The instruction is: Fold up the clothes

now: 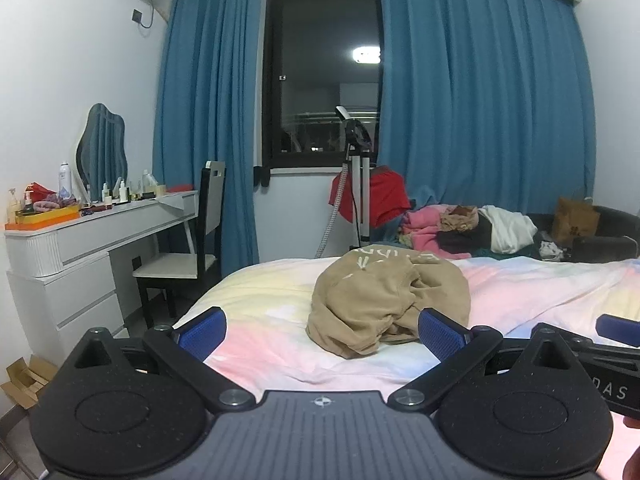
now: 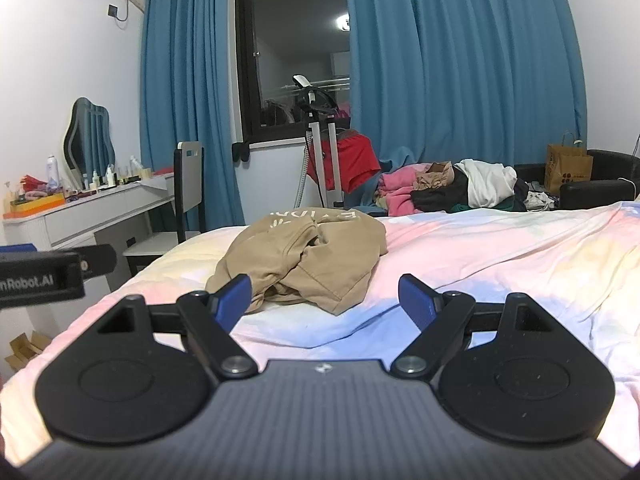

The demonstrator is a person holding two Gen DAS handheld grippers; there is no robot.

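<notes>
A crumpled tan garment with white lettering lies in a heap on the pastel bed sheet. It also shows in the right wrist view on the sheet. My left gripper is open and empty, held just short of the heap's near edge. My right gripper is open and empty, close to the heap's near right corner. Each gripper's body shows at the edge of the other's view: the right gripper and the left gripper.
A pile of mixed clothes lies past the bed's far edge, with a brown paper bag on a black seat. A tripod with red cloth stands by the window. A white dressing table and a chair stand on the left.
</notes>
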